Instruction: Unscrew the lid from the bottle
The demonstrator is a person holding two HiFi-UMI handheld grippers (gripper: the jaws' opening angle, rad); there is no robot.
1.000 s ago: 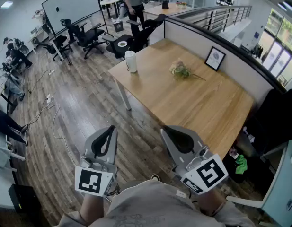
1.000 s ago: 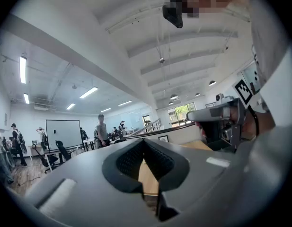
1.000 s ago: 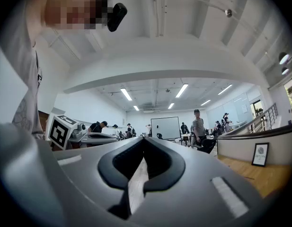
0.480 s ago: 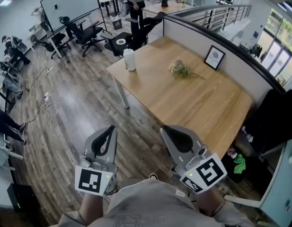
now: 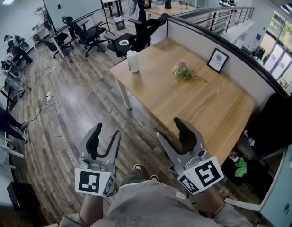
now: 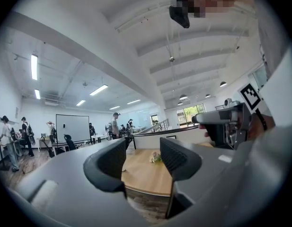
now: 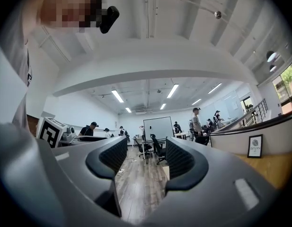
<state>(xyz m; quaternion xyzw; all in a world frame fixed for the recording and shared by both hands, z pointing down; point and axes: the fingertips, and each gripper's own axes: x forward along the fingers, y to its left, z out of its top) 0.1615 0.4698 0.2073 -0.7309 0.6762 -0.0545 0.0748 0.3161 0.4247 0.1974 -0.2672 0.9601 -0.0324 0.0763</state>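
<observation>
A white bottle [image 5: 132, 61] with its lid on stands upright near the far left corner of the wooden table [image 5: 198, 105]. Both grippers hang low in the head view, over the floor and short of the table's near edge, far from the bottle. My left gripper [image 5: 106, 132] [image 6: 142, 162] is open; its jaws have just been opening, with nothing between them. My right gripper [image 5: 170, 130] [image 7: 146, 162] is open too; its jaws have also just been opening and hold nothing. I cannot make out the bottle in either gripper view.
A small bunch of flowers [image 5: 182, 71] lies mid-table and a framed picture [image 5: 217, 59] leans on the partition behind. Office chairs [image 5: 89, 32] and a whiteboard [image 5: 72, 4] stand beyond the table. Cables [image 5: 53, 115] trail on the wood floor at left. People stand far off.
Both grippers' jaws were shut in the earlier frames and now stand apart. The hands have stayed in about the same place.
</observation>
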